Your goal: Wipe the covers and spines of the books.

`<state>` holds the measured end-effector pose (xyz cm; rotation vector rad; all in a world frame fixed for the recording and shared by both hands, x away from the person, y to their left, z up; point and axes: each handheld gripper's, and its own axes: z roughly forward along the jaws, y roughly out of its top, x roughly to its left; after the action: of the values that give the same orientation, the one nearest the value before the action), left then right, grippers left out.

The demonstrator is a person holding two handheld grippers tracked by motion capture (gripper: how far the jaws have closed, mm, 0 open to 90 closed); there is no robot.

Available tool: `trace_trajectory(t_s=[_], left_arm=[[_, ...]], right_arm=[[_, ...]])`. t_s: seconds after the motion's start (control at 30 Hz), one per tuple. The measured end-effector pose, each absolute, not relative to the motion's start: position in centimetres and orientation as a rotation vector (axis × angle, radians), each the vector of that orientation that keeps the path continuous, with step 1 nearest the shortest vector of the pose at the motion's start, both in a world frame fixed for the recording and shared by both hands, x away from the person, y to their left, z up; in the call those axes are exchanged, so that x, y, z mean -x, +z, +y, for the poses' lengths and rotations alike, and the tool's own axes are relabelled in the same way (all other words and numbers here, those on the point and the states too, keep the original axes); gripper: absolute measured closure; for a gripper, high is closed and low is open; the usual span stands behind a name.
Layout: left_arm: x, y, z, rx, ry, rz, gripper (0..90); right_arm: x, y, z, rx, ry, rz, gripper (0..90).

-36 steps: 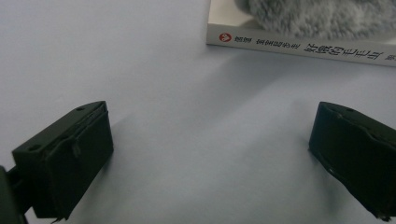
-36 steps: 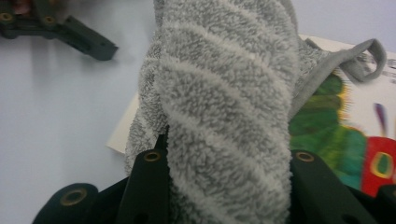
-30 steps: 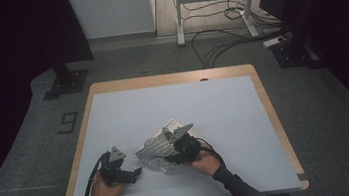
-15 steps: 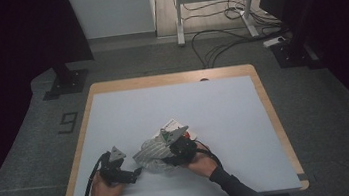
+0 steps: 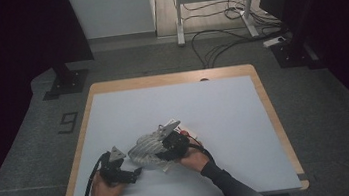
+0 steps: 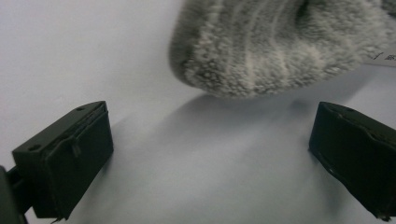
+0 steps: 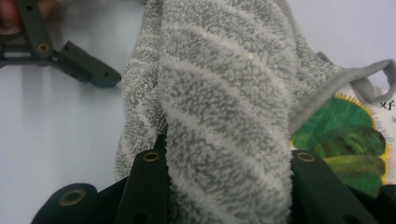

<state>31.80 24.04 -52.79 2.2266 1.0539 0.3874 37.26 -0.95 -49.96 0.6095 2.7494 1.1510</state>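
Right gripper view has my right gripper (image 7: 229,186) with its jaws pinching a fat fold of the grey fluffy towel with pale stripes (image 7: 219,107), the cloth bulging up between the two black jaws. Against the pictures from a second ago, that hand has slid a little toward my left hand across the bench, dragging the towel with it, so I judge the fold is being carried over and the fold step is under way, not finished.

My left gripper (image 6: 210,154) sits low on the white bench top (image 6: 70,56) with jaws spread wide and nothing between them; the towel's rounded edge lies just ahead of them, not touching.

From the high view, the towel (image 5: 149,149) lies bunched near the front of the bench (image 5: 223,102), between both hands. A colourful printed card with green artwork (image 7: 355,140) lies partly under the towel by my right gripper. Wide bare surface lies beyond and to the right; the front edge is close to my wrists.
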Motion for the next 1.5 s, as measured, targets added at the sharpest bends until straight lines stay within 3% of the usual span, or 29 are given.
trace_trajectory(t_s=[0.67,1.5], left_arm=[[-31.8,-52.8,24.0,-2.226,0.388,1.054,0.0],[-31.8,-52.8,24.0,-2.226,0.388,1.054,0.0]], right_arm=[[-39.2,-50.0,0.2,-0.639,1.148,2.74,63.4],[-42.2,-50.4,-4.3,-0.809,1.114,2.615,63.4]])
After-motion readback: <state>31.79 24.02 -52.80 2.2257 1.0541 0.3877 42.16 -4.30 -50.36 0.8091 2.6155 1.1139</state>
